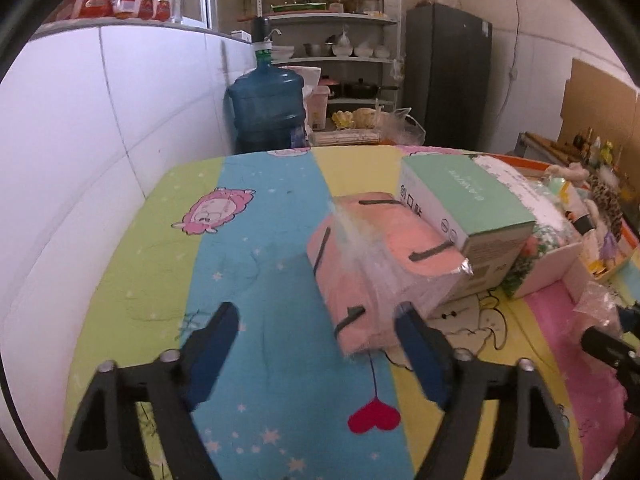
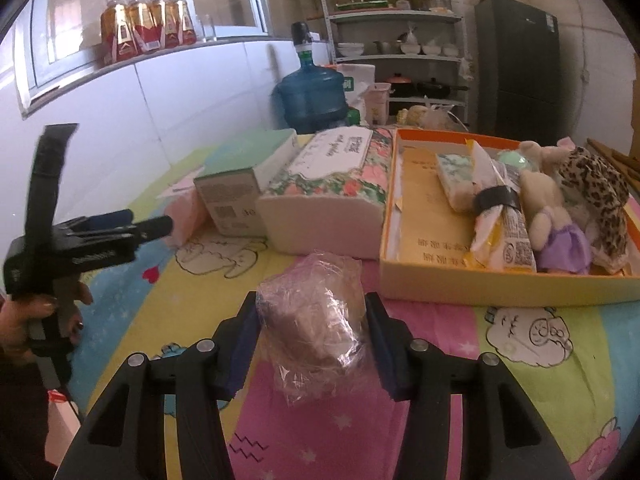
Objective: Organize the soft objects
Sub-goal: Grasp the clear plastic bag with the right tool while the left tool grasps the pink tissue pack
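Crinkly clear-plastic-wrapped soft bundle (image 2: 316,316) sits pinched between the right gripper's (image 2: 312,340) blue pads, just in front of the orange-rimmed cardboard tray (image 2: 404,276) of plush toys. Over left of that tray, the left gripper (image 1: 316,344) hangs spread wide, its right finger touching the pink plastic-wrapped tissue pack (image 1: 372,256).

pink pack (image 1: 372,264): tilted, against box | wrapped bundle (image 2: 316,312): between tongs

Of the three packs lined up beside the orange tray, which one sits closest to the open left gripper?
The pink pack, wrapped in clear film. It lies just ahead of the left gripper; the green box and floral tissue pack lie beyond it.
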`<state>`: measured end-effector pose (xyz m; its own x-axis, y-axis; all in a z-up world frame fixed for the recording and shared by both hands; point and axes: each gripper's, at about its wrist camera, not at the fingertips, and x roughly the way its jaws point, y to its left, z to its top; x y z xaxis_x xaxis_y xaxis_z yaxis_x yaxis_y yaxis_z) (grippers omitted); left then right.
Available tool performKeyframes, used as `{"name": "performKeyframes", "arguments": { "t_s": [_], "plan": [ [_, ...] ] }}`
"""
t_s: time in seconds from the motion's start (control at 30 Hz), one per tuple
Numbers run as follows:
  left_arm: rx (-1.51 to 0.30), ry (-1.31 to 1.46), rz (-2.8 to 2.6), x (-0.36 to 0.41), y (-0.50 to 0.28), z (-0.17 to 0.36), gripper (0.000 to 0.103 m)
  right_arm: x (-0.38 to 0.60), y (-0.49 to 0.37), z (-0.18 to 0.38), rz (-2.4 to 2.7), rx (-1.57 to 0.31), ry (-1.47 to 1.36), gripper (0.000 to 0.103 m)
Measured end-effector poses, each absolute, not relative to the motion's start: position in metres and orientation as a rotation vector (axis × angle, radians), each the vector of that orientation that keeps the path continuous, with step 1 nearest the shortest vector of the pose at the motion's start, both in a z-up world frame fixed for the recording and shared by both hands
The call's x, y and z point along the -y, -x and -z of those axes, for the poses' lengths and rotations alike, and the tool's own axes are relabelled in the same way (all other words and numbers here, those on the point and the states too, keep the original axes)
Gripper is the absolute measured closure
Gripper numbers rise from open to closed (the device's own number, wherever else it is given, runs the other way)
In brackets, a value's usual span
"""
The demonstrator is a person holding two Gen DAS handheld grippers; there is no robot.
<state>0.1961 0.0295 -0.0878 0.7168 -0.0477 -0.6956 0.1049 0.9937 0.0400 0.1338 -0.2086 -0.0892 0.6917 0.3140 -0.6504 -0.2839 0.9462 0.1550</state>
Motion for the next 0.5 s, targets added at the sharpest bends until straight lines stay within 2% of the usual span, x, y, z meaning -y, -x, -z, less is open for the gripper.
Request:
{"name": "performKeyframes", "arguments": {
  "t_s": [0.07,0.13,0.17,0.23,0.3,0.4,0.5],
  "plan": [
    [-0.776,-0.088,0.087,-0.027,-0.201,0.089,0.027,0.209,-0.135,0.088,-0.338,-0.733,-0.047,0.05],
    [-0.8,-0.067,0.104,-0.028,-0.206,0.092,0.048,0.21,-0.135,0.088,-0.34,-0.733,-0.049,0.05],
    [-0.812,-0.05,0.113,-0.03,-0.209,0.093,0.055,0.21,-0.135,0.088,-0.34,-0.734,-0.049,0.05],
    [-0.827,-0.012,0.133,-0.033,-0.212,0.094,0.077,0.211,-0.137,0.088,-0.342,-0.737,-0.051,0.05],
    [-0.829,0.017,0.136,-0.037,-0.213,0.094,0.089,0.211,-0.138,0.088,-0.347,-0.742,-0.053,0.05],
    [-0.813,0.026,0.144,-0.038,-0.21,0.092,0.097,0.211,-0.14,0.089,-0.356,-0.745,-0.058,0.05],
    [-0.781,0.031,0.14,-0.039,-0.202,0.086,0.098,0.212,-0.14,0.089,-0.362,-0.742,-0.06,0.05]
  ]
}}
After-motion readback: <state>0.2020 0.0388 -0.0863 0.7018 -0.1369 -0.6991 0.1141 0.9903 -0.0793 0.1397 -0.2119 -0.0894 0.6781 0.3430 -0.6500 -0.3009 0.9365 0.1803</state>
